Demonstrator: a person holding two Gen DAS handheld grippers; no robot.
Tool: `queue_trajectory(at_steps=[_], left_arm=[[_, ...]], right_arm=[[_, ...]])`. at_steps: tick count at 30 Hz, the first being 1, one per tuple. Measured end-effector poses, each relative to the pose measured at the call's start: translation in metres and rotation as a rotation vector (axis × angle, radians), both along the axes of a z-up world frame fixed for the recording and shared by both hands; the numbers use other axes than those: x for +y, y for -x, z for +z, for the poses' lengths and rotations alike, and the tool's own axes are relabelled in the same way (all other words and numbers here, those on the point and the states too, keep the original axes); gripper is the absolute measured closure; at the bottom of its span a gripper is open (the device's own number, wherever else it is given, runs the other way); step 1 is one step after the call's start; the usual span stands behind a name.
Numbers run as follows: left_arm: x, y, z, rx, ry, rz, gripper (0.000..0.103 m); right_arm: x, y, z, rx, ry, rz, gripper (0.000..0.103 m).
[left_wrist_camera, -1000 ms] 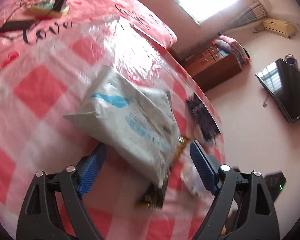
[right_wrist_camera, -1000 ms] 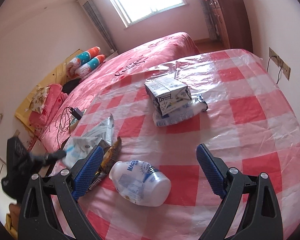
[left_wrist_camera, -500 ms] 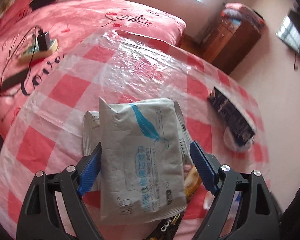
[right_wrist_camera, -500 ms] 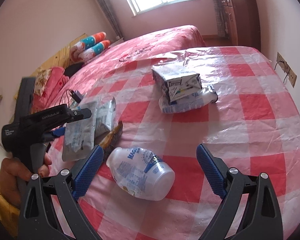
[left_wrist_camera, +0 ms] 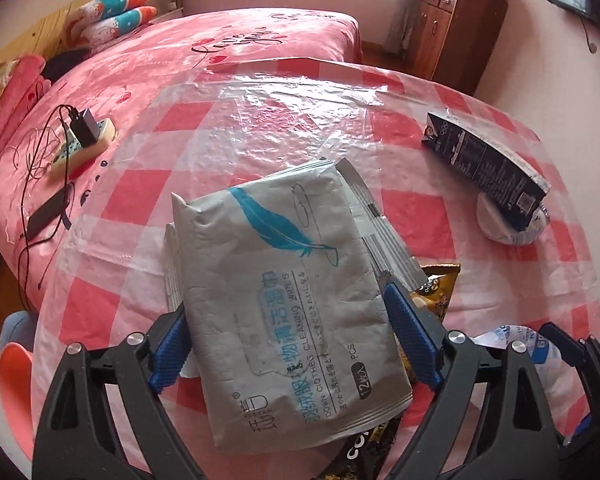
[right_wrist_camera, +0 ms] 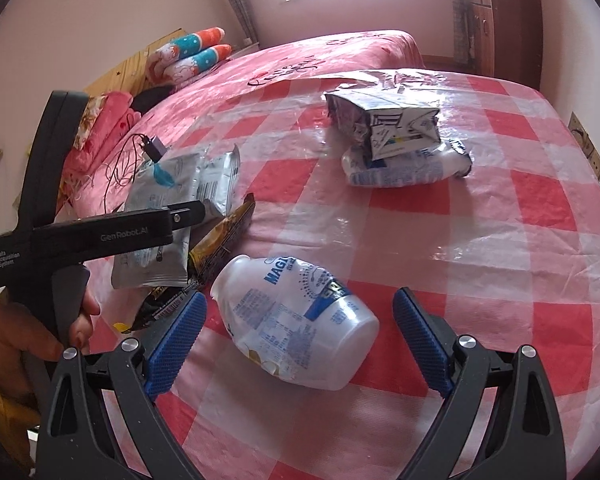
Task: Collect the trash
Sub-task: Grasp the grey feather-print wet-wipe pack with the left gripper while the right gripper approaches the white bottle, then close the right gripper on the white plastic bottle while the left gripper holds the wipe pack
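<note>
A grey wet-wipes packet with a blue feather lies on the red-checked table, on other wrappers. My left gripper is open with its fingers either side of the packet's near half. A white plastic bottle lies on its side between the open fingers of my right gripper. The packet also shows in the right wrist view, with the left gripper's body over it. A dark snack wrapper lies beside it. A crushed carton rests on another white bottle farther back.
A pink bed stands beyond the table with a charger and power strip on it. A wooden cabinet is at the back right. The carton shows in the left wrist view. The table's edge runs at the left.
My left gripper has swung round and come down over the wipes packet, which now lies between its fingers. My right gripper has moved in closer around the white bottle.
</note>
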State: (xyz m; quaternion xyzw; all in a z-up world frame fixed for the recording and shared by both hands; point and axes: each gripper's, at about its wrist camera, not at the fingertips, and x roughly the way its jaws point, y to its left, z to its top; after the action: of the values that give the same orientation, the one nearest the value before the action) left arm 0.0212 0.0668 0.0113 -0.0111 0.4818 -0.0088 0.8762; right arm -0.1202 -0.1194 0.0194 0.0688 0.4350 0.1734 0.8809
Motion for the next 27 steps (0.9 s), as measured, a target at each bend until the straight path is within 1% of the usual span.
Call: queue_trajectory(at_steps=[7,11,15,19,20,21,27], left_arm=[[-0.001,0.002,-0.001,-0.014,-0.007,0.017,0.015],[0.000,0.005,0.000,-0.022,0.000,0.025,0.019],[0.005,0.009,0.002,-0.025,0.019,0.037,0.025],[0.012,0.013,0.002,-0.021,0.033,0.043,0.026],[0.014,0.014,0.002,-0.020,0.037,0.045,0.027],[0.017,0.015,0.002,-0.021,0.045,0.051,0.027],[0.034,0.029,0.005,-0.030,0.073,0.061,0.027]], right_arm=[[0.014,-0.004,-0.003,-0.004,0.061,0.027,0.010],[0.020,-0.006,-0.005,-0.014,0.097,0.035,0.010],[0.023,-0.008,-0.006,-0.017,0.101,0.042,0.010],[0.022,-0.009,-0.006,-0.017,0.098,0.046,0.010],[0.022,-0.009,-0.005,-0.018,0.103,0.047,0.011],[0.023,-0.009,-0.005,-0.022,0.118,0.043,0.017],[0.023,-0.009,-0.005,-0.024,0.112,0.049,0.019]])
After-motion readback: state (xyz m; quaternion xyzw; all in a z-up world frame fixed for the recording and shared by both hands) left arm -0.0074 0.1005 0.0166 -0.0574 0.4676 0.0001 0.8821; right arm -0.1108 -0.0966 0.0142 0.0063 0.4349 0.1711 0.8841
